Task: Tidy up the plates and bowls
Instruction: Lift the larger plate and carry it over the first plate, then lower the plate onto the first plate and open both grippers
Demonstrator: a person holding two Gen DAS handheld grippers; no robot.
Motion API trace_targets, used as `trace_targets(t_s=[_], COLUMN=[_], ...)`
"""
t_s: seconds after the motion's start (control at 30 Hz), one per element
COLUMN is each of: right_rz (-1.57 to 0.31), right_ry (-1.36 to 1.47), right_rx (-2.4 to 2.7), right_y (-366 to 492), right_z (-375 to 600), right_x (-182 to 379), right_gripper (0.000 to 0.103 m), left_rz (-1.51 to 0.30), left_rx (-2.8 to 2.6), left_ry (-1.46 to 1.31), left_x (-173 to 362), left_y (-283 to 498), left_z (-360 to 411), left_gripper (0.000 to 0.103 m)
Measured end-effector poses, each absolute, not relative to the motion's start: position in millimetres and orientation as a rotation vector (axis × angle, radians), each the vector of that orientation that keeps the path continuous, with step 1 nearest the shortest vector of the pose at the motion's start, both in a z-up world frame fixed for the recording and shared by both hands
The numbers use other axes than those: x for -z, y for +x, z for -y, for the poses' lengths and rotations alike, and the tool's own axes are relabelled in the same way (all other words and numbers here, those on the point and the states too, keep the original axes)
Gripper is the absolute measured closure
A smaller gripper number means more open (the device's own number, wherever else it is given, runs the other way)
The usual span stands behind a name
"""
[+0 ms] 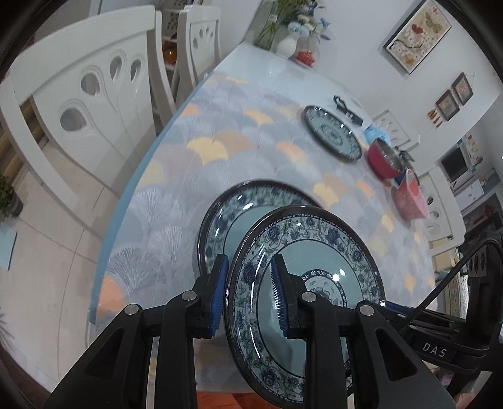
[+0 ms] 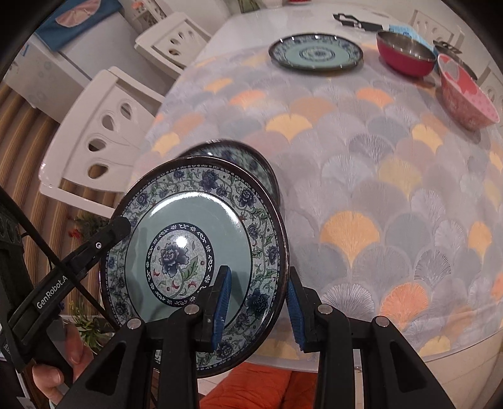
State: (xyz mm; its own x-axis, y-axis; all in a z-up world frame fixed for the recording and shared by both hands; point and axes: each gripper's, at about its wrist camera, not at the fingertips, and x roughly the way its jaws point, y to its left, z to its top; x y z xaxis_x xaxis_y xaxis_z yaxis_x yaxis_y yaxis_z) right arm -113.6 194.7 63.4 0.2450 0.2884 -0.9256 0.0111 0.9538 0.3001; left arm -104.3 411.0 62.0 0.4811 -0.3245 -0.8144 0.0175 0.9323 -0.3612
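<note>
A blue floral plate hangs tilted over the near edge of the table, carried by both grippers. My left gripper is shut on its left rim, and its finger shows in the right wrist view. My right gripper is shut on the right rim. A matching plate lies flat on the table just beyond and below the held one. A third plate lies further back. Beside it stand a red bowl and a pink bowl.
White chairs stand along the table's left side. A black tool and a blue cloth lie at the far edge, with a vase of flowers behind. A hand grips the left handle.
</note>
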Motion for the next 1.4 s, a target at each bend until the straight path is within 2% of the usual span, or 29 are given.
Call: trace_targets(t_s=[0.7,1.4], right_rz=[-1.392,-1.322], right_ry=[0.273,0.321], right_rx=[-0.175,-0.209], right_y=[-79.7,-51.3], right_z=[-196.7,-189.1], right_x=[-34.8,-60.1], right_gripper=[0.069,0.069], left_rz=[-1.130,-1.073], left_rx=[0.185,0.161], left_ry=[-0.294,-0.298], left_x=[-35.8,-66.1], left_y=[-65.2,-30.3], left_z=[-414.4,-430.5], left_gripper=[0.079,0.076])
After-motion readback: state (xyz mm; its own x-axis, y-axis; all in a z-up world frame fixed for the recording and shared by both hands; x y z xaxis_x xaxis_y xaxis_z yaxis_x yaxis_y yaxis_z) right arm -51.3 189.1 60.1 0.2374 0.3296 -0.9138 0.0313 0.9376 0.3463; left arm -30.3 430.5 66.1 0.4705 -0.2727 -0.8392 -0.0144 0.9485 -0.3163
